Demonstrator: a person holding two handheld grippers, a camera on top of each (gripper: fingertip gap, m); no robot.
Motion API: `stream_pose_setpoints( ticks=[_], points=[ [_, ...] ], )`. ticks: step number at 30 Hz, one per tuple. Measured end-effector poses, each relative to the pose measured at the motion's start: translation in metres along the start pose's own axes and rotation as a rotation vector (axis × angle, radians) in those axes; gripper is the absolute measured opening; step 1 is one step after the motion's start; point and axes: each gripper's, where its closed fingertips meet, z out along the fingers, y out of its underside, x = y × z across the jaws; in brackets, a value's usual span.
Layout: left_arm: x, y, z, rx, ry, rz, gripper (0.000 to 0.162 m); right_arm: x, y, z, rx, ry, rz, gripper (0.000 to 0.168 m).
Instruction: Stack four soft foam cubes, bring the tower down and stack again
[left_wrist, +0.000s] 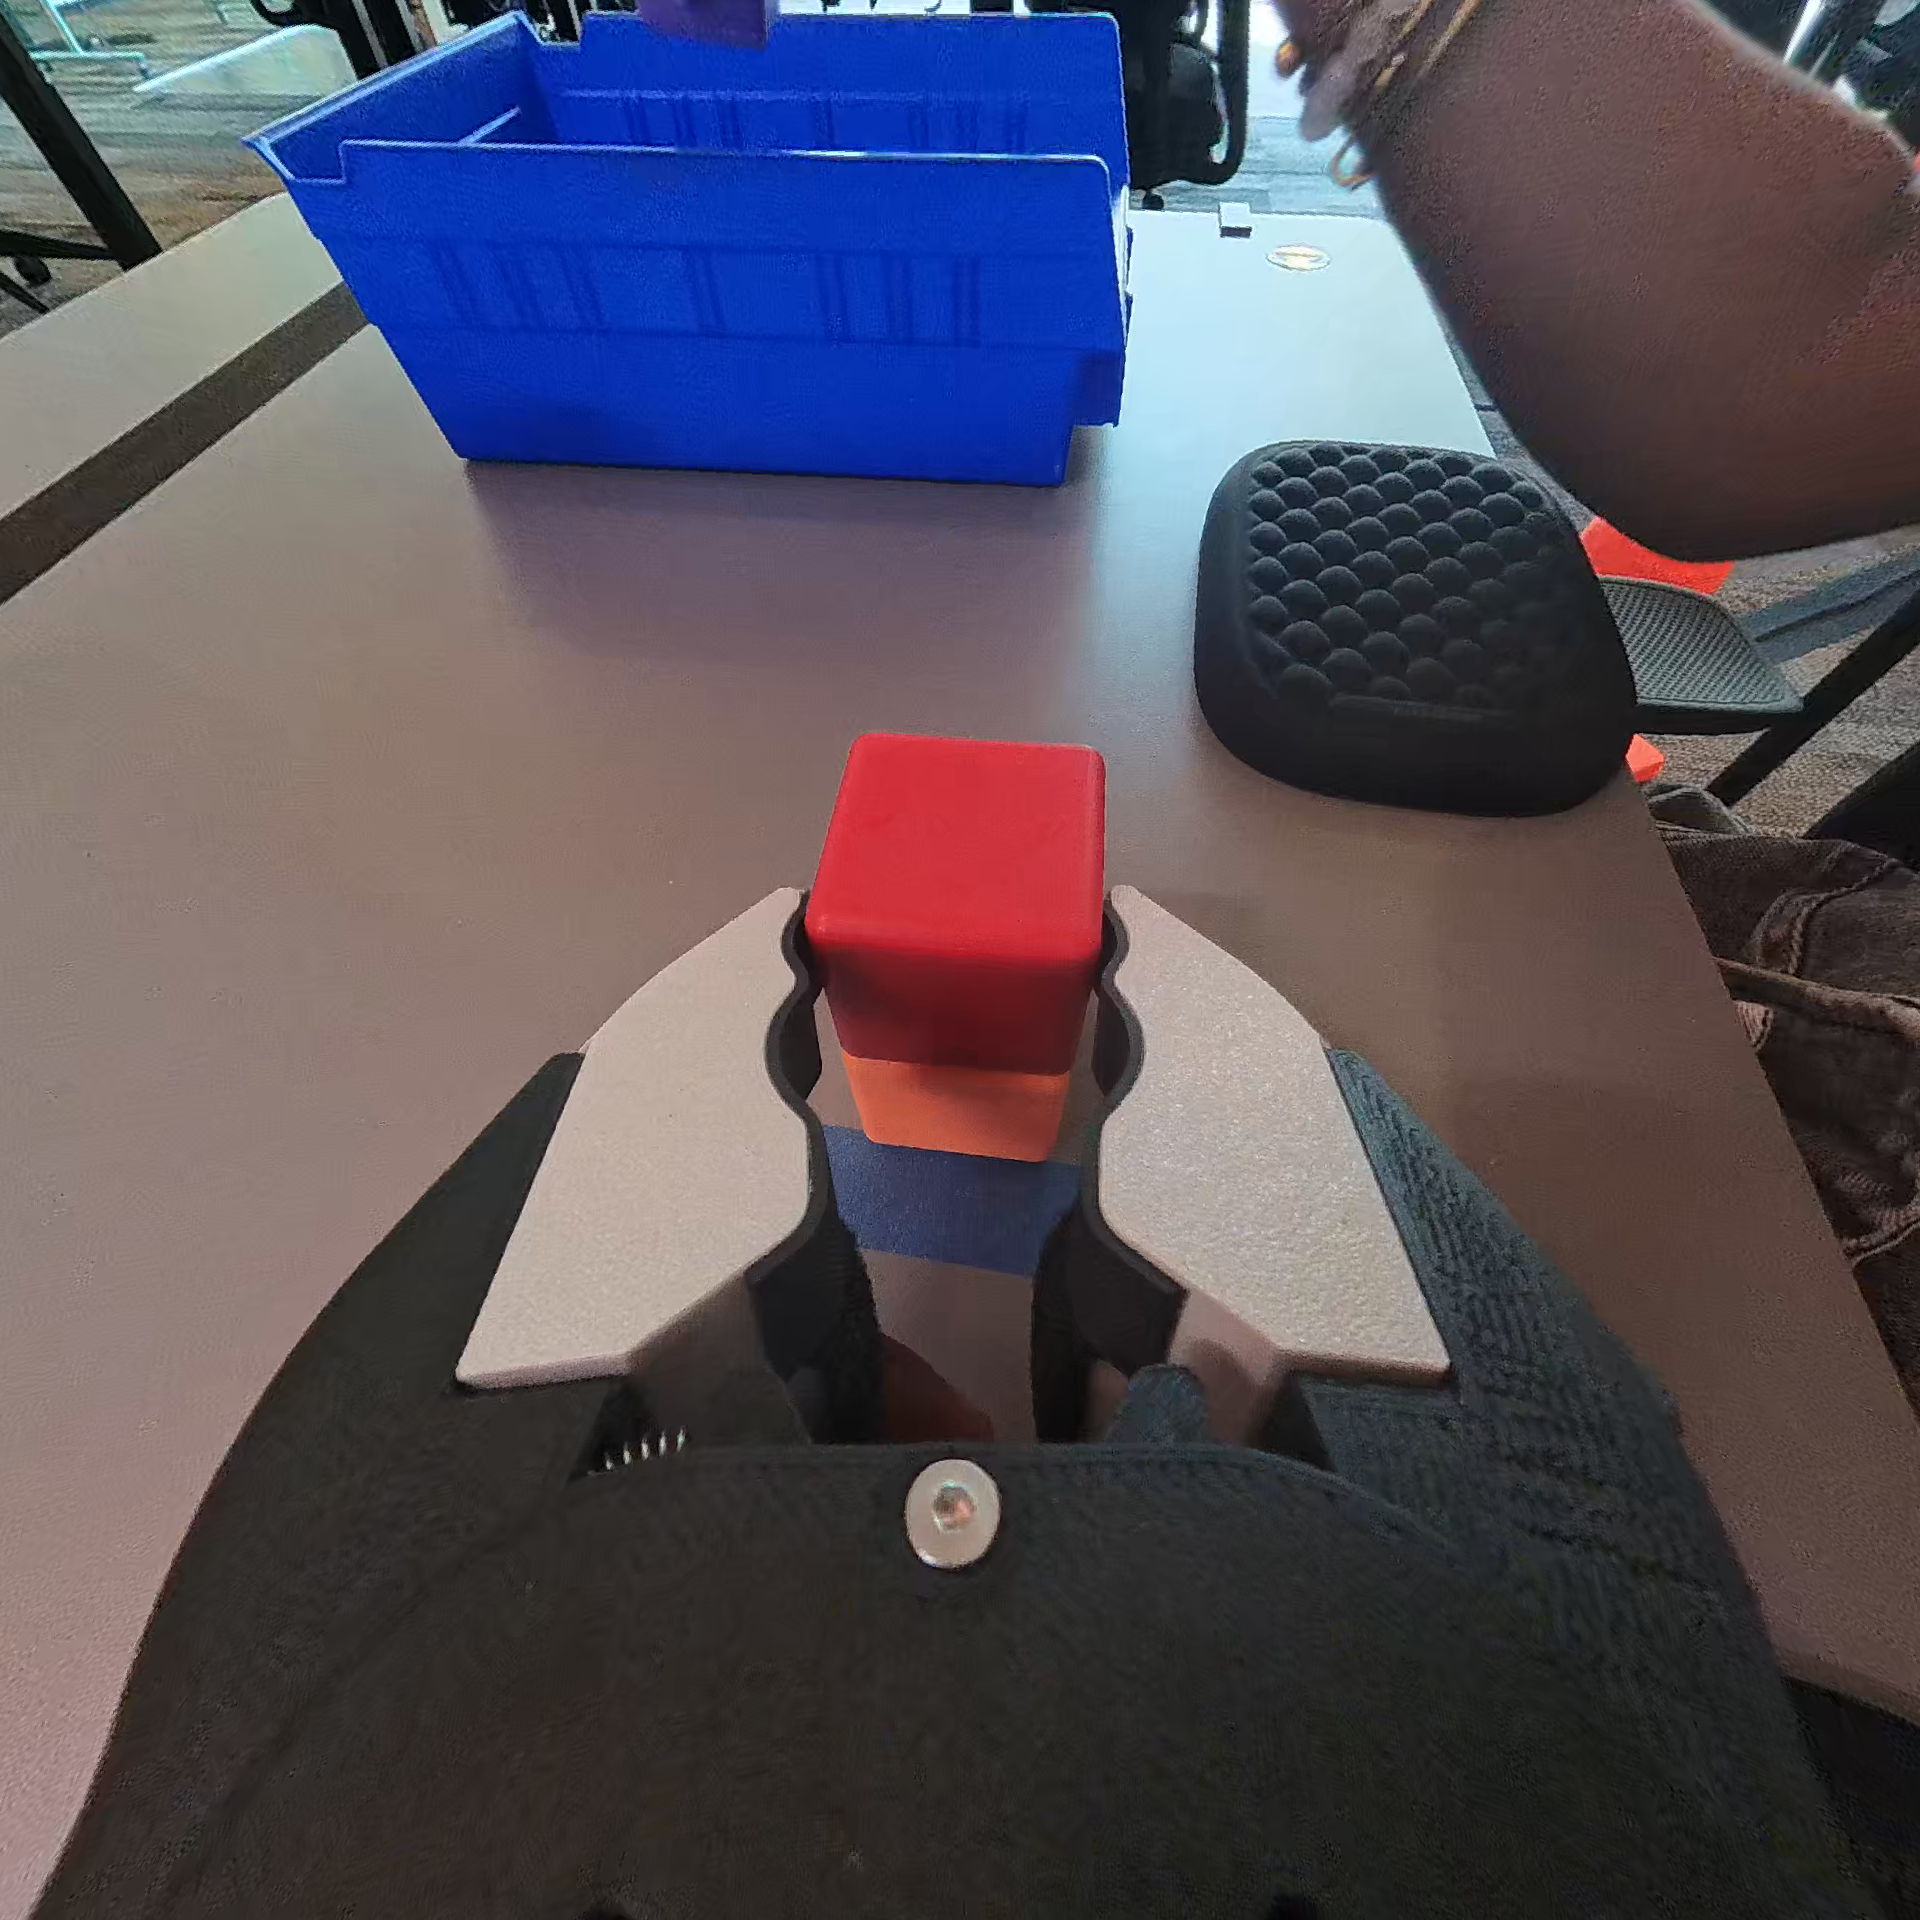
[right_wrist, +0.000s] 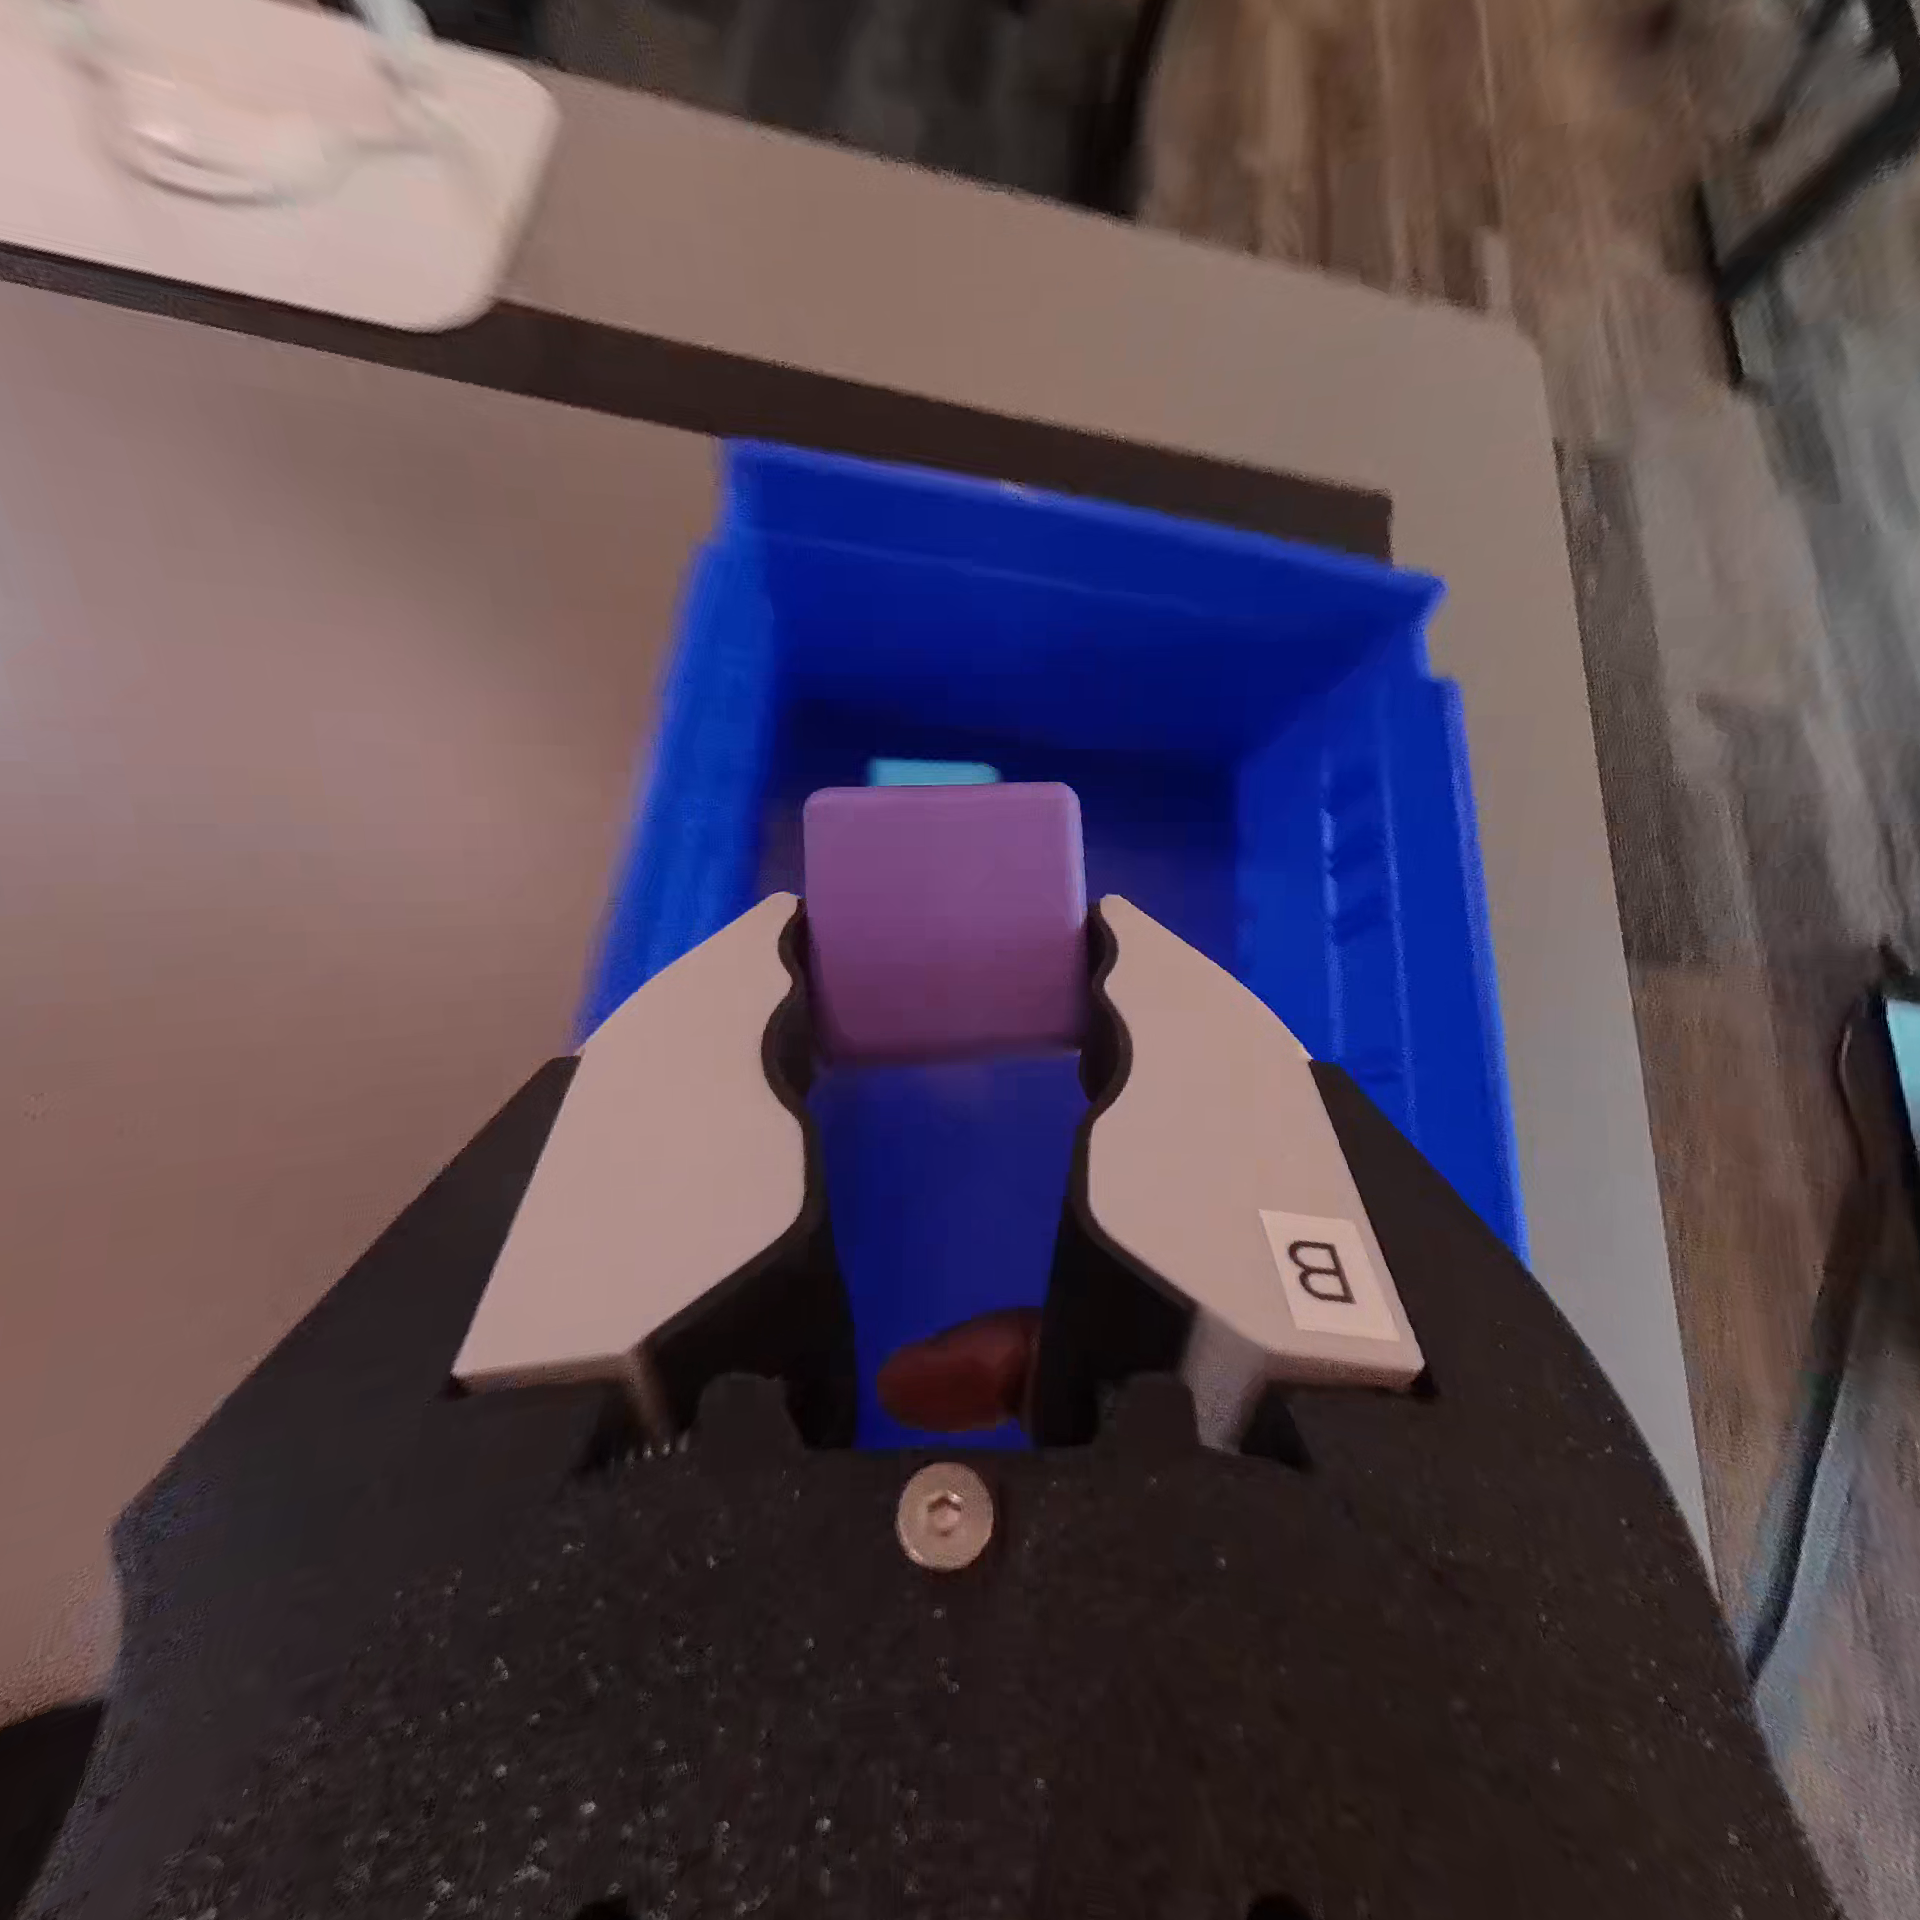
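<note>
In the left wrist view my left gripper (left_wrist: 954, 935) is shut on a red foam cube (left_wrist: 956, 842). The red cube rests on an orange cube (left_wrist: 951, 1112). Below the orange cube is a dark blue surface (left_wrist: 945, 1205); I cannot tell whether it is a cube or a mark on the table. In the right wrist view my right gripper (right_wrist: 943, 935) is shut on a purple cube (right_wrist: 940, 904) and holds it above the open blue bin (right_wrist: 1351, 831). A light blue cube (right_wrist: 930, 774) lies inside the bin. The purple cube also shows at the top edge of the left wrist view (left_wrist: 707, 21).
The blue bin (left_wrist: 727, 312) stands at the far side of the grey table (left_wrist: 416, 831). A black textured cushion (left_wrist: 1403, 623) lies at the table's right edge. A person's arm (left_wrist: 1662, 260) reaches over the upper right. A white object (right_wrist: 260, 156) lies on the table's far left. Spacing between my two grippers at the tips: around 35 cm.
</note>
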Motion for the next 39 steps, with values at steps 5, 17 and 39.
stream_pose_setpoints(
  ticks=[5, 17, 39],
  points=[
    [0.000, 0.000, -0.001, 0.004, 0.001, 0.000, 0.050, 0.042, 0.045, 0.057, -0.171, 0.071, 0.128, 0.049],
    [0.001, 0.000, -0.001, 0.013, 0.006, -0.004, 0.050, 0.052, 0.084, 0.089, -0.281, 0.082, 0.160, 0.055],
    [0.006, 0.039, 0.012, -0.215, 0.042, 0.068, 0.051, -0.352, 0.093, -0.075, 0.036, -1.024, -0.916, 0.066]
  ],
)
